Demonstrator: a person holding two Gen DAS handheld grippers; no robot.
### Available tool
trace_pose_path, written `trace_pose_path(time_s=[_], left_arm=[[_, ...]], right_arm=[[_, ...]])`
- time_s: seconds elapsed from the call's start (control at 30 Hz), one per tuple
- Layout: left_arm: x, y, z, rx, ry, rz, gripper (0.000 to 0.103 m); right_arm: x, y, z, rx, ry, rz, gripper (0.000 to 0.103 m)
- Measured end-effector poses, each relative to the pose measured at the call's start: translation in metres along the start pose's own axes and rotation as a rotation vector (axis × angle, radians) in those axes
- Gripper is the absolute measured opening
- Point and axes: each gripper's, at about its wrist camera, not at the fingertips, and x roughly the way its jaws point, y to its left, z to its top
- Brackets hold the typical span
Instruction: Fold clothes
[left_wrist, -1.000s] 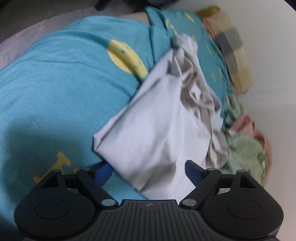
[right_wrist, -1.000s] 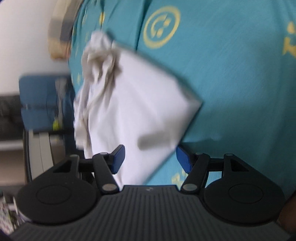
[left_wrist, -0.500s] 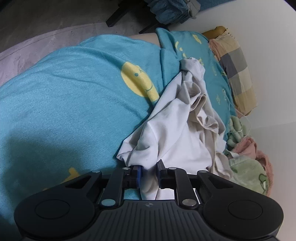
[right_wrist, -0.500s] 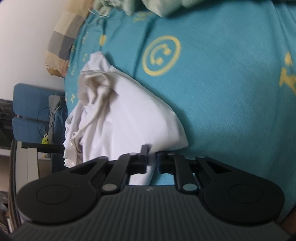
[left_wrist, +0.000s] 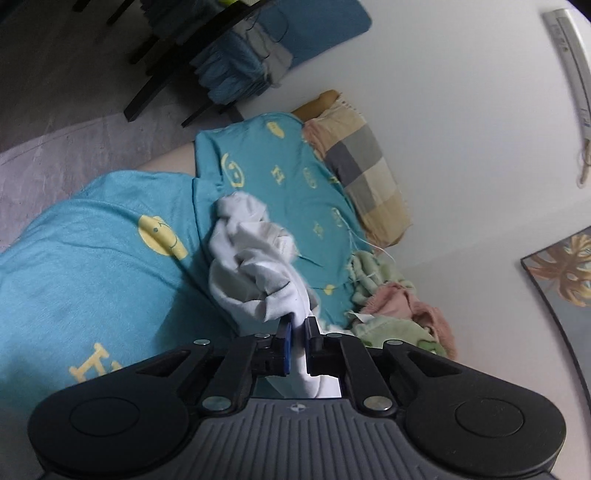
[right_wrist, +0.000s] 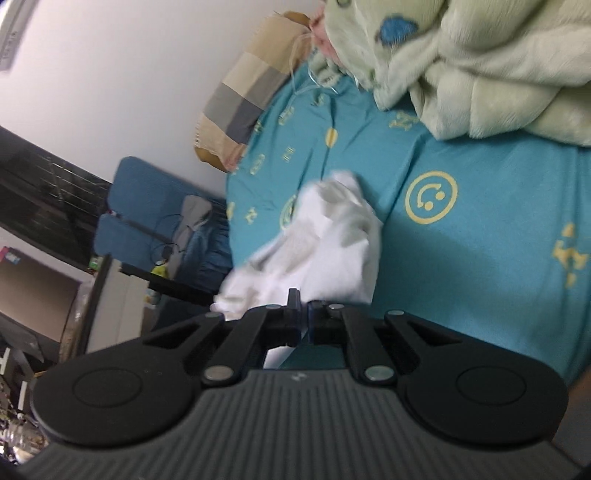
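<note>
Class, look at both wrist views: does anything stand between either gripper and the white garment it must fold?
Nothing visible does. The left gripper and the right gripper are each already shut on an edge of the white garment, which hangs bunched between them above the teal bedsheet.

A bed covered in a teal sheet with yellow smiley prints stands against a plain white wall. A checked pillow lies by that wall, near a rumpled green fleece blanket. A framed leaf picture hangs on the wall. A blue chair stands just past the bed on grey floor.
</note>
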Motion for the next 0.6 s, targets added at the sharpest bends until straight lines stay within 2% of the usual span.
trace_pose_path(time_s=[0.1, 0.2, 0.33, 0.47, 0.57, 0.6], left_arm=[[-0.036, -0.011, -0.014, 0.023, 0.015, 0.032, 0.004], [-0.068, -0.011, -0.027, 0.015, 0.011, 0.034, 0.001], [-0.099, -0.019, -0.031, 0.058, -0.071, 0.022, 0.000], [-0.087, -0.026, -0.018, 0.047, -0.041, 0.032, 0.000], [-0.065, -0.017, -0.021, 0.025, 0.049, 0.070, 0.001], [-0.056, -0.011, -0.026, 0.002, 0.100, 0.076, 0.004]], right_arm=[[-0.032, 0.001, -0.009, -0.005, -0.001, 0.007, 0.007], [-0.061, -0.004, -0.021, 0.013, 0.011, 0.018, 0.007], [-0.075, -0.013, -0.028, 0.036, 0.028, 0.021, 0.007], [-0.054, -0.017, -0.023, 0.060, 0.063, -0.020, 0.007], [-0.040, -0.020, -0.022, 0.065, 0.077, -0.029, 0.007], [-0.038, -0.021, -0.022, 0.067, 0.080, -0.021, 0.007]])
